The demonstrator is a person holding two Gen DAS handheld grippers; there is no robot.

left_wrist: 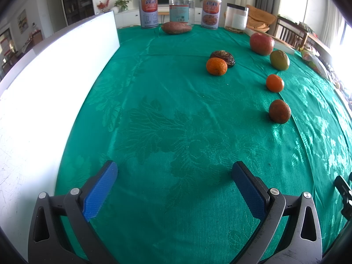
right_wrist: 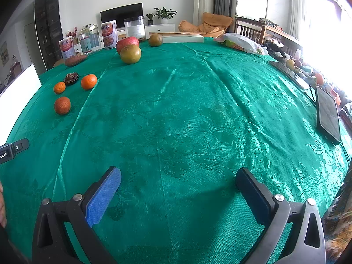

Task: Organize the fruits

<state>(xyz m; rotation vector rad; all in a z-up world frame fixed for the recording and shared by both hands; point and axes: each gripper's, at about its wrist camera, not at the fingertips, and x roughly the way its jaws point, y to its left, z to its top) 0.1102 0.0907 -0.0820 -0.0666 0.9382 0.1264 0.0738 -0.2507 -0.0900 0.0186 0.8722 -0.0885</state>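
Observation:
Fruits lie on a green tablecloth. In the left wrist view: an orange mandarin beside a dark brown wrinkled fruit, a red apple, a green-yellow fruit, a second mandarin and a dull reddish-orange fruit. The right wrist view shows the same: mandarins, reddish-orange fruit, apple, green fruit, another green fruit. My left gripper and right gripper are open, empty, above bare cloth near the front.
A white board stands along the left. Two printed cans, a clear jar, a white container and a sweet potato sit at the back. A phone and bagged items lie at the right.

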